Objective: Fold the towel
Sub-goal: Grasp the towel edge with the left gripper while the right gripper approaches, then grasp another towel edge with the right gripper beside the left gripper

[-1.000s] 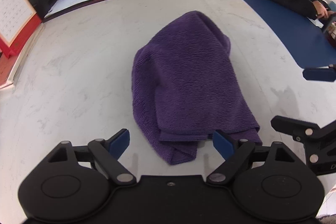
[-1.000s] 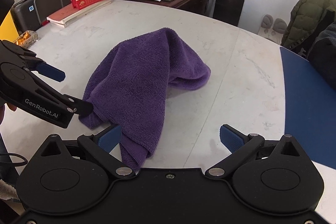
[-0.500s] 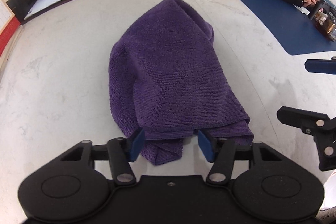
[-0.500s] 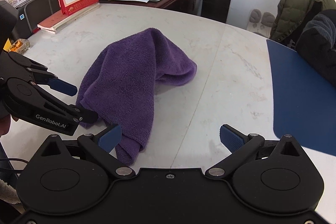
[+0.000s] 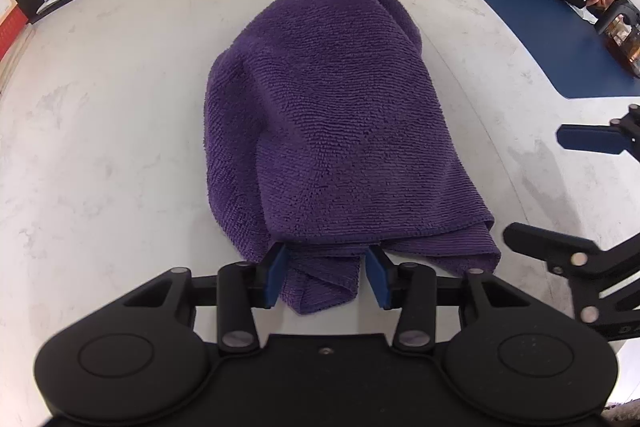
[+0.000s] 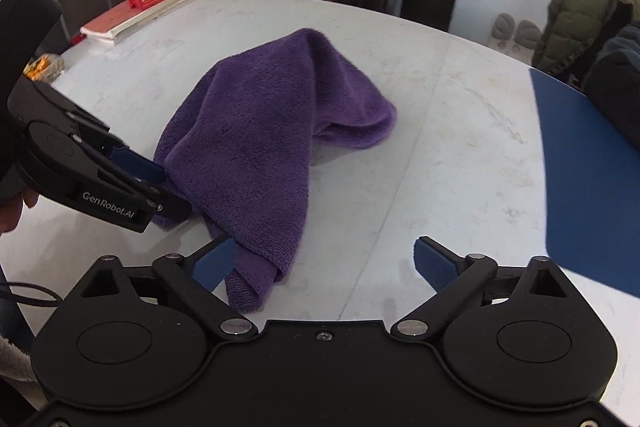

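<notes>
An office room holds a pale marble-look round table (image 5: 100, 147), and the purple towel (image 5: 328, 131) lies heaped at its middle. At the towel's near edge the left gripper (image 5: 326, 273) has its blue pads narrowed around a bunched corner, touching the cloth on both sides. The right gripper (image 6: 320, 263) stands wide open just beside the towel's near right corner, its left pad against the cloth, grasping nothing.
</notes>
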`<move>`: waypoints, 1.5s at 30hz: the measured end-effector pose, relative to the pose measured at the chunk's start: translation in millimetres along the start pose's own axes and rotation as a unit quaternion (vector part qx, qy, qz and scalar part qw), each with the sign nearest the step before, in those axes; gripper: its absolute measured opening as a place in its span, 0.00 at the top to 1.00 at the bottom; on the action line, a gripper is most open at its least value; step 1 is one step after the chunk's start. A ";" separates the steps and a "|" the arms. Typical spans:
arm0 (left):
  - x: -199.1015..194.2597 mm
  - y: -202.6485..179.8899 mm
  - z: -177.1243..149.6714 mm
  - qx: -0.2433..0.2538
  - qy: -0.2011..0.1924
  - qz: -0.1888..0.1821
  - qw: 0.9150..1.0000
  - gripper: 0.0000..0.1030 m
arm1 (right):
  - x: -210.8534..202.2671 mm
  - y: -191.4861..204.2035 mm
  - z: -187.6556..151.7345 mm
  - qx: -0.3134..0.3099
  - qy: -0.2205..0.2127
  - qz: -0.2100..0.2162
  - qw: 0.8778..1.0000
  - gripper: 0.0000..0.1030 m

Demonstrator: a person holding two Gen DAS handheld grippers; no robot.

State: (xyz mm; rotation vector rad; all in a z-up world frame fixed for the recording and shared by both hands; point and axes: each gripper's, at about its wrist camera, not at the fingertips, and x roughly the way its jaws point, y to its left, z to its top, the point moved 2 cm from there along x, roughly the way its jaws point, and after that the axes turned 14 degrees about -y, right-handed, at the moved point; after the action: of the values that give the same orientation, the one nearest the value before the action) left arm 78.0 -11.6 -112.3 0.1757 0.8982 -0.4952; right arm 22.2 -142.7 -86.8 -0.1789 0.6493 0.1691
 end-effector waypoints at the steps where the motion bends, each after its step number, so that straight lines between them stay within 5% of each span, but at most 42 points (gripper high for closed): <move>1: 0.3 0.3 0.2 0.000 0.001 0.000 1.000 0.60 | 2.7 1.9 -0.2 -0.008 0.002 0.003 1.000 0.14; 7: 0.2 1.8 -0.1 0.002 0.004 0.003 1.000 0.60 | 18.9 13.1 -1.4 -0.059 0.015 0.019 0.998 0.47; 11: 0.5 3.3 -0.2 0.003 0.004 0.005 1.000 0.60 | 23.8 27.2 -1.9 -0.109 0.019 0.028 0.993 0.55; 26: 2.1 5.5 -1.5 0.008 0.007 0.006 1.000 0.60 | 18.7 56.5 -3.0 -0.219 0.015 0.060 0.974 0.57; 33: 1.2 7.5 -2.3 0.011 0.008 0.005 1.000 0.60 | 33.8 47.2 0.3 -0.207 0.004 0.026 0.978 0.57; 45: 0.5 12.5 -3.3 0.015 0.009 0.005 1.000 0.60 | 30.1 58.1 -10.0 -0.227 0.010 0.045 0.973 0.64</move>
State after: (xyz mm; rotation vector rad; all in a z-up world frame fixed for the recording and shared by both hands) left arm 81.9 0.3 -115.4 0.2112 0.9067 -0.4994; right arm 27.6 -85.5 -119.6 -0.5936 0.6322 0.4038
